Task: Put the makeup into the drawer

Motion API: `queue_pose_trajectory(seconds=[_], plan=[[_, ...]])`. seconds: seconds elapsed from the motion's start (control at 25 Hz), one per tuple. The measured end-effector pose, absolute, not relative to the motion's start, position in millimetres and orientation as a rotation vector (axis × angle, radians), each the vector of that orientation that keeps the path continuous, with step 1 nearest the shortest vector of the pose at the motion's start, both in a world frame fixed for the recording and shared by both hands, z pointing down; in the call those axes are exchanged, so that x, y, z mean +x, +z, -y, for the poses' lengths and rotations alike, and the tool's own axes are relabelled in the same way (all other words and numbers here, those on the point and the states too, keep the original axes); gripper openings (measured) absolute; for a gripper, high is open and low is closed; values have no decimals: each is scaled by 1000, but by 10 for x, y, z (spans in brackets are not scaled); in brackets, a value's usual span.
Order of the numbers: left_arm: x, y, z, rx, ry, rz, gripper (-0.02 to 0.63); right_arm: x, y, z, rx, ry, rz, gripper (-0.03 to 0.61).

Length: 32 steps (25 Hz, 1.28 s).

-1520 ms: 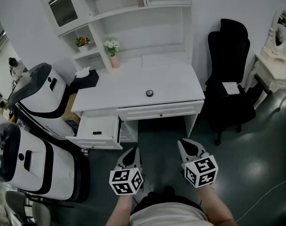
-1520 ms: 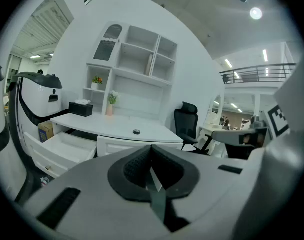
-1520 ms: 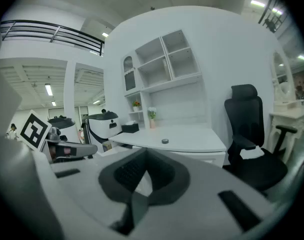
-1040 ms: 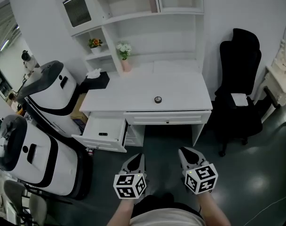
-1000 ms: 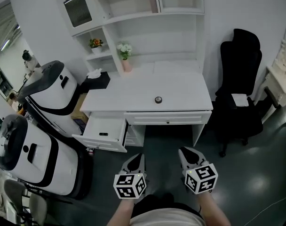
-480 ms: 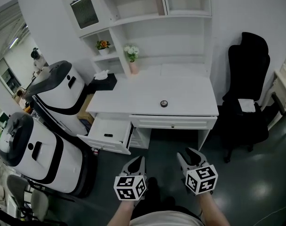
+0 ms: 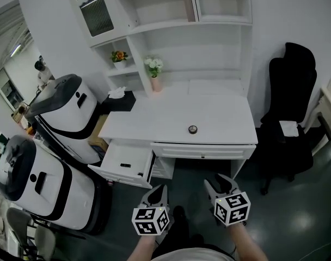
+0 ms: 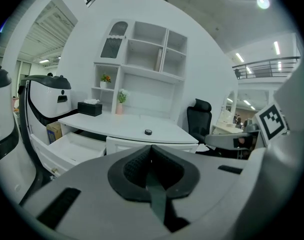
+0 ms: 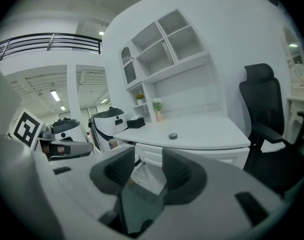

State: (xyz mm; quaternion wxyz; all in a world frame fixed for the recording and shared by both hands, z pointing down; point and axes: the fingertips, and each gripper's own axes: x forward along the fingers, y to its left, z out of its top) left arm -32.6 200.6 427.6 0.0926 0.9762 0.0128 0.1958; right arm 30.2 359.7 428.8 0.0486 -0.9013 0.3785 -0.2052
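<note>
While the person stands back from the counter [image 7: 154, 125], both tools hang low over the dark floor [image 7: 187, 175], side by side. The left hand-held gripper [image 7: 155, 191] has its jaws pressed together with nothing caught between them. The right hand-held gripper [image 7: 218, 181] has just been opening its jaws, and they now stand apart and empty.

The makeup [image 7: 192, 129], a small round dark pot, sits alone on the white counter, near the front edge and right of middle, well apart from both tools. At the counter's left end the drawer [image 7: 112, 157] is pulled out, and a small dark item [image 7: 125, 165] lies inside it. A black tissue box [image 7: 120, 100] sits by the back left corner, with a pink vase [image 7: 155, 83] of white flowers further in. A black chair [image 7: 290, 107] stands off to the right.
</note>
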Motion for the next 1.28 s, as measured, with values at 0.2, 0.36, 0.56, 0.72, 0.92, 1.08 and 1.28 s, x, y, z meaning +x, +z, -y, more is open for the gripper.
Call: queue_pose_trajectory(seconds=[0.2, 0.36, 0.56, 0.72, 0.92, 1.08, 1.28], plan=[[10, 4359, -1816, 2887, 589, -70, 3, 615, 4343, -3372, -2770, -638, -1142, 155], [327, 4436, -1591, 2871, 606, -83, 2, 913, 4410, -3160, -2778, -671, -1120, 155], [731, 4528, -1241, 2832, 618, -100, 3, 1298, 4529, -2875, -2804, -729, -1087, 155], [1017, 4595, -986, 2813, 633, -122, 3, 1589, 4585, -2710, -2831, -756, -1036, 155], [1325, 4641, -760, 2805, 652, -159, 3, 1892, 4665, -2582, -2862, -809, -965, 155], [1519, 4634, -649, 2801, 649, -192, 3, 2085, 4744, -2491, -2881, -845, -931, 155], [1654, 4660, -563, 2774, 656, -218, 2, 2238, 4815, -2420, -2880, -865, -884, 155]])
